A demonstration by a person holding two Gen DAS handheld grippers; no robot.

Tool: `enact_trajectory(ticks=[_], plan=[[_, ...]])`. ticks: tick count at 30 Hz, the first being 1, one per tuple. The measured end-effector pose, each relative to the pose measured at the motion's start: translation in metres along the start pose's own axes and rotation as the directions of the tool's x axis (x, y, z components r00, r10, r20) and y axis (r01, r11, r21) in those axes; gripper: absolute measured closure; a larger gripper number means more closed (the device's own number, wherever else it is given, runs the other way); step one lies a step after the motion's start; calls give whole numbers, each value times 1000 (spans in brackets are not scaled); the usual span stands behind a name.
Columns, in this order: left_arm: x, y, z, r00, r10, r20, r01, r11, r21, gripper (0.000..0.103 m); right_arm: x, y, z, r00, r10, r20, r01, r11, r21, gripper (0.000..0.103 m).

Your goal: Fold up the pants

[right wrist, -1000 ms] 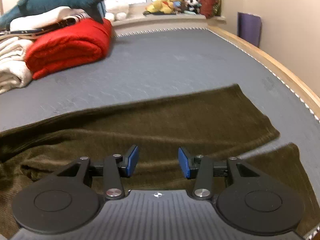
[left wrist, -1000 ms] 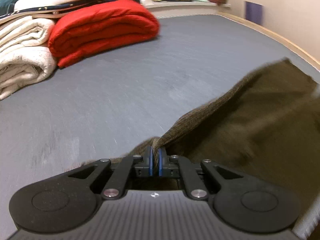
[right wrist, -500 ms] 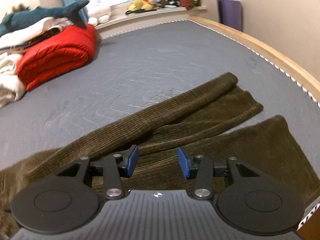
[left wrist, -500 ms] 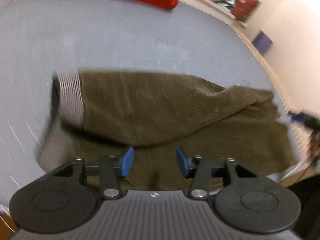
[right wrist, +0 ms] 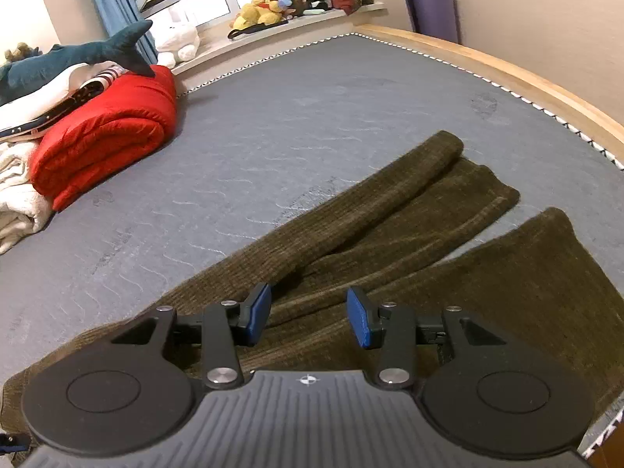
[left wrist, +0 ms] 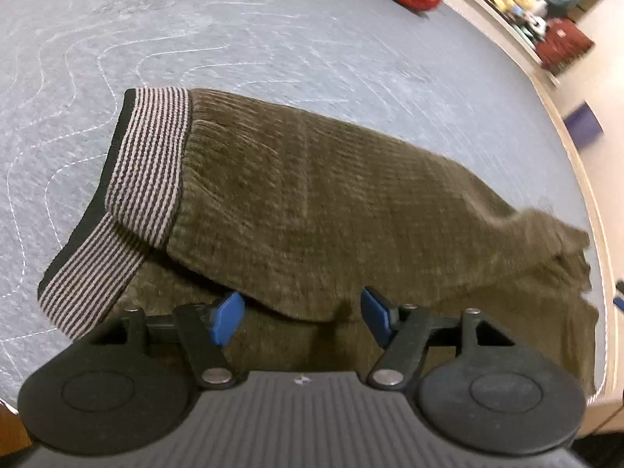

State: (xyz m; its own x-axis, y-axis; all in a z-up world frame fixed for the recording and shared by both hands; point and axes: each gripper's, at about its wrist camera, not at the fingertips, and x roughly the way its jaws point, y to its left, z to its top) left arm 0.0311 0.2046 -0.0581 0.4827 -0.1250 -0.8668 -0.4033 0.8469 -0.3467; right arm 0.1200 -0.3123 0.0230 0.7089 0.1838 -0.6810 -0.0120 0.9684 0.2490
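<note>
Olive-brown corduroy pants [left wrist: 331,202] lie on the grey mattress [left wrist: 234,39], folded over lengthwise, with the striped waistband [left wrist: 144,179] at the left. My left gripper [left wrist: 300,316] hovers just above the near fold edge of the pants; its jaws are opening and nothing is between its blue pads. In the right wrist view the two legs [right wrist: 390,226] run away to the right, the top one rolled over along its far edge. My right gripper [right wrist: 308,316] is open above the legs, holding nothing.
A folded red quilt [right wrist: 105,132], white blankets [right wrist: 15,195] and a plush shark [right wrist: 70,58] are stacked at the far left. Stuffed toys [right wrist: 269,0] sit on the window ledge. The wooden bed frame [right wrist: 507,74] runs along the right, with a purple mat [right wrist: 433,11] against the wall.
My left gripper let go of the pants fabric, opened, rolled and dropped toward the waist end. The top leg has settled onto the lower one. My right gripper shifted slightly and stayed open.
</note>
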Motion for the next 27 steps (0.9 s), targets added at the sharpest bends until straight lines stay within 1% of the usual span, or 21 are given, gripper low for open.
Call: enact_trajectory(ticks=[1, 5, 7, 8, 10, 11, 12, 13, 14, 17, 19, 21, 23, 25, 27], plan=[[2, 2, 7, 1000, 13, 3, -13, 1000, -14, 31, 2, 1, 1, 1000, -1, 0, 1, 1000, -1, 57], [6, 8, 18, 995, 94, 29, -91, 993, -81, 31, 11, 5, 5, 1000, -6, -13, 6, 1000, 12, 57], [4, 11, 23, 990, 138, 37, -134, 987, -83, 32, 15, 8, 6, 1000, -4, -18, 4, 1000, 14, 57], [4, 11, 24, 988, 150, 41, -147, 986, -74, 34, 17, 9, 6, 1000, -3, -19, 3, 1000, 14, 57], [3, 8, 26, 985, 167, 49, -165, 985, -50, 47, 18, 12, 7, 1000, -4, -18, 4, 1000, 16, 57], [2, 5, 27, 982, 183, 54, -182, 983, -27, 65, 19, 12, 8, 1000, -3, -17, 3, 1000, 17, 57], [6, 1, 28, 978, 202, 61, -202, 979, 2, 72, 21, 12, 9, 1000, -4, -15, 4, 1000, 20, 57], [5, -2, 29, 975, 211, 72, -214, 977, 28, 75, 22, 12, 11, 1000, -5, -13, 6, 1000, 24, 57], [3, -3, 30, 973, 213, 85, -217, 975, 42, 80, 23, 11, 13, 1000, -8, -9, 9, 999, 31, 57], [-5, -7, 32, 969, 214, 122, -222, 973, 59, 83, 28, 3, 20, 1000, -29, 6, 29, 997, 78, 57], [-7, -7, 35, 969, 211, 128, -218, 975, 46, 83, 33, -4, 24, 999, -41, 11, 39, 992, 124, 57], [-7, -7, 34, 970, 209, 120, -215, 976, 39, 83, 39, -12, 29, 998, -57, 22, 52, 985, 167, 62], [-11, -7, 31, 971, 215, 110, -220, 975, 36, 82, 46, -19, 34, 997, -67, 35, 59, 977, 203, 78], [-7, -7, 34, 970, 222, 96, -226, 973, 33, 82, 55, -25, 40, 996, -73, 45, 61, 971, 230, 86], [-3, -6, 35, 970, 230, 82, -233, 972, 30, 80, 65, -33, 45, 996, -74, 53, 58, 963, 264, 86]])
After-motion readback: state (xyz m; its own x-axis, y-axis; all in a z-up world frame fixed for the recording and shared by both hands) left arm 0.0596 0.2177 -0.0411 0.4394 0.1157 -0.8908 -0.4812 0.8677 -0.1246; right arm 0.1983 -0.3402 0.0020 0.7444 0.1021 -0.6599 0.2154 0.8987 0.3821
